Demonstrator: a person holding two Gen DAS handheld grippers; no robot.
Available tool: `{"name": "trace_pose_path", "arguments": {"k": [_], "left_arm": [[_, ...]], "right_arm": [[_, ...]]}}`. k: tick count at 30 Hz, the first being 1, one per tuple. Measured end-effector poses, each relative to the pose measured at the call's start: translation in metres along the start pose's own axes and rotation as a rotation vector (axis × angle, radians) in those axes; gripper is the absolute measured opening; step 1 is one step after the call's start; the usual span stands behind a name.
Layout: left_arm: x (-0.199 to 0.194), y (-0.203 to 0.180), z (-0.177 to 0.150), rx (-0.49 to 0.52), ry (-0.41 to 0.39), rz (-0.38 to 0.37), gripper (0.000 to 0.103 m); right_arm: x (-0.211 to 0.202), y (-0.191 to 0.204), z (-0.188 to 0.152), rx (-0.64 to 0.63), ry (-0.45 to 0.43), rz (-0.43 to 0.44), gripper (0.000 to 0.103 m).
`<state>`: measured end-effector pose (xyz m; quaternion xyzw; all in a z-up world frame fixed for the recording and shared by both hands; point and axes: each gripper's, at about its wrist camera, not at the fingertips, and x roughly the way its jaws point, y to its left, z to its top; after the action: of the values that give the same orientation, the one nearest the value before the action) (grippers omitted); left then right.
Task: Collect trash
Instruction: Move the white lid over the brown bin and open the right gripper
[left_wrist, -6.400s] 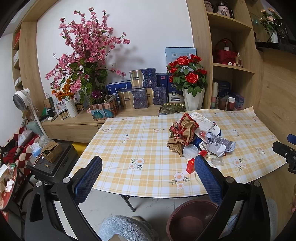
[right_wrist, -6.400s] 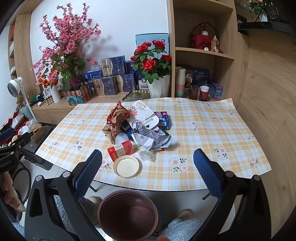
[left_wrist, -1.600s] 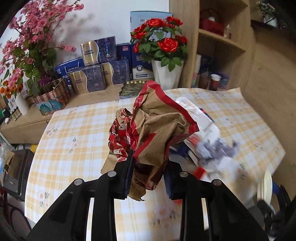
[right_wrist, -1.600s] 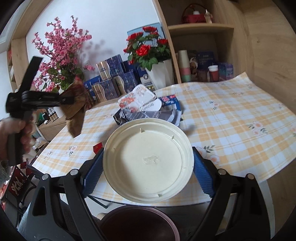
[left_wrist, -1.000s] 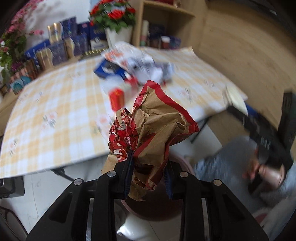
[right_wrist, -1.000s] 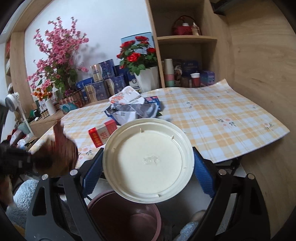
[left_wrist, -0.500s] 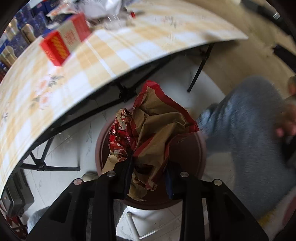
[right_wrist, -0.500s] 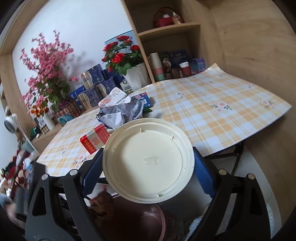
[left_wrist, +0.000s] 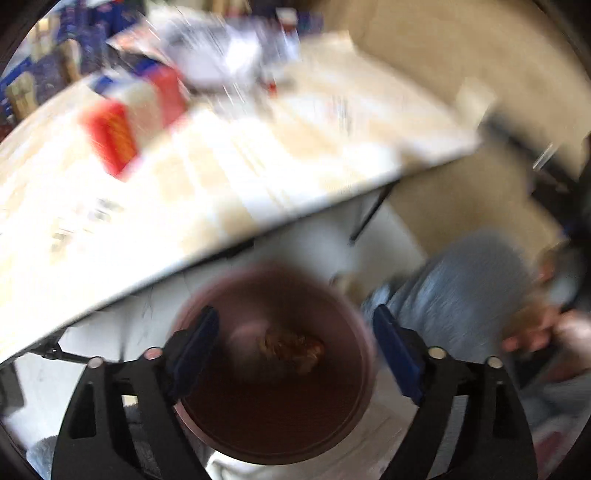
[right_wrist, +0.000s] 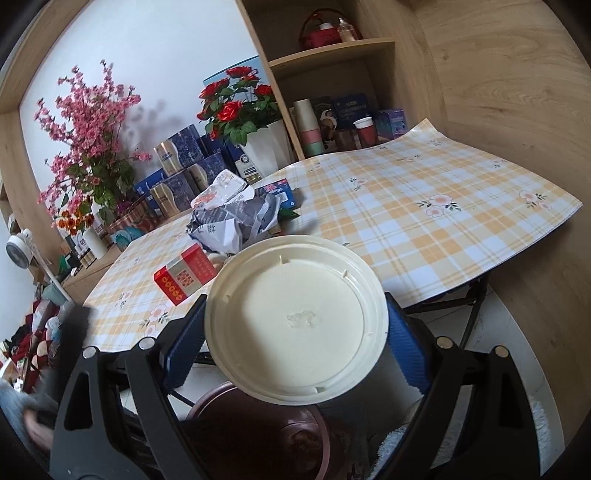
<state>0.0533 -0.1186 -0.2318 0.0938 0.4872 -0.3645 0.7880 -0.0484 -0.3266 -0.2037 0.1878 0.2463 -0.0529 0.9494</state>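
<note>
Left gripper (left_wrist: 293, 347) now stands wide with nothing between its fingers; half a second ago it was clamped on the crumpled brown-and-red paper bag. That bag (left_wrist: 290, 349) now lies at the bottom of the maroon bin (left_wrist: 354, 354) on the floor, directly below the gripper; the view is motion-blurred, so detail is poor. One piece of trash collected, then. Right gripper (right_wrist: 295, 328) holds the cream round lid (right_wrist: 295, 325) across its rim, fingers spread to the lid's width, hanging over the bin (right_wrist: 258, 439) beside the tabletop (right_wrist: 443, 221) edge, as it did a moment earlier. Judgement: the lid looks next to go in. Still on the tabletop: the red box (right_wrist: 184, 275) and a heap of crumpled wrappers (right_wrist: 236, 218) behind it, so more trips are needed.
</note>
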Motion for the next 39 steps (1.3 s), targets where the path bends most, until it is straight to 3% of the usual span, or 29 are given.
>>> {"name": "trace_pose_path", "arguments": {"k": [4, 8, 14, 19, 24, 39], "left_arm": [[-0.066, 0.028, -0.004, -0.078, -0.172, 0.073, 0.093], [-0.122, 0.052, -0.026, -0.149, -0.328, 0.23, 0.097], [-0.144, 0.07, -0.065, -0.243, -0.412, 0.415, 0.097], [-0.139, 0.084, -0.073, -0.328, -0.401, 0.446, 0.097], [-0.134, 0.096, -0.077, -0.379, -0.375, 0.426, 0.097], [-0.126, 0.096, -0.076, -0.395, -0.357, 0.424, 0.097]], "right_arm": [[0.007, 0.017, -0.004, -0.065, 0.019, 0.031, 0.088], [0.016, 0.045, -0.015, -0.171, 0.063, 0.101, 0.089], [0.035, 0.084, -0.04, -0.311, 0.171, 0.178, 0.089], [0.047, 0.109, -0.061, -0.414, 0.262, 0.206, 0.089], [0.056, 0.116, -0.071, -0.437, 0.32, 0.231, 0.09], [0.057, 0.117, -0.07, -0.429, 0.324, 0.274, 0.09]]}}
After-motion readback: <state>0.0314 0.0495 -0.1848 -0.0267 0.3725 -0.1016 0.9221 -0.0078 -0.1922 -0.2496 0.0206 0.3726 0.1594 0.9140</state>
